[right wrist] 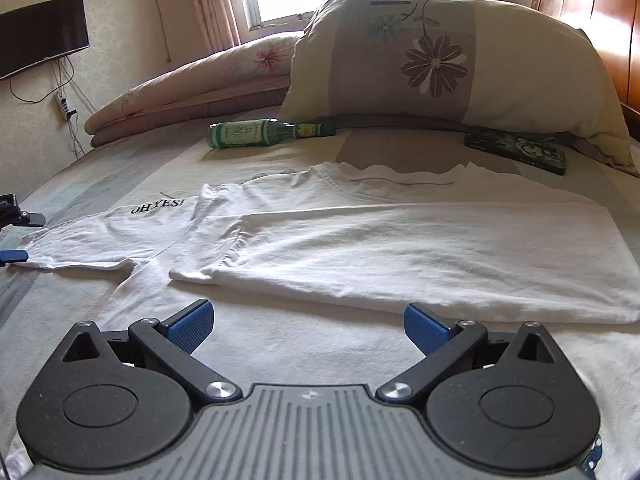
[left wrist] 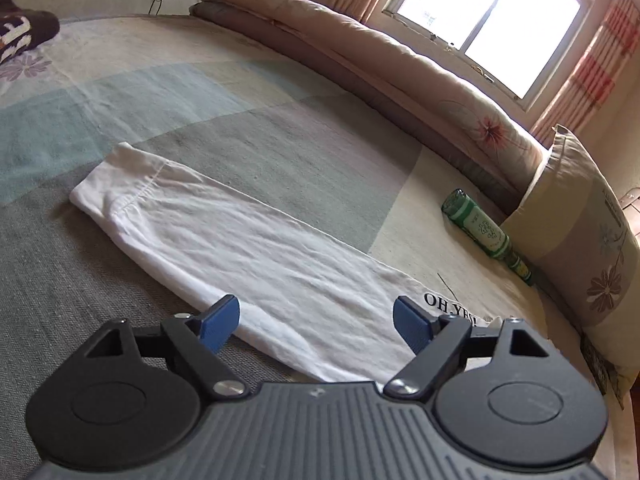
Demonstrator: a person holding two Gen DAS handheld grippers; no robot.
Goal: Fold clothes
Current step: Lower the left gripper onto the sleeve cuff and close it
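Observation:
A white T-shirt (left wrist: pixel 248 240) printed "OH YES!" lies flat on the bed, one side folded in over its body (right wrist: pixel 400 248). In the left wrist view, my left gripper (left wrist: pixel 316 316) hovers over the near end of a long folded strip of the shirt. Its blue pads (left wrist: pixel 220 320) stand wide apart and hold nothing. My right gripper (right wrist: pixel 308 320) is open too, low over the shirt's near part just before the folded-over edge, with nothing between its pads. The left gripper (right wrist: pixel 24 238) also shows at the far left edge of the right wrist view, by the sleeve end.
A green glass bottle (right wrist: pixel 256 133) lies on the bed sheet (left wrist: pixel 240 92) behind the shirt, beside a large flowered pillow (right wrist: pixel 440 60) and a dark phone case (right wrist: pixel 516 150). A rolled quilt (left wrist: pixel 360 52) runs under the window. A dark garment (left wrist: pixel 24 28) lies far off.

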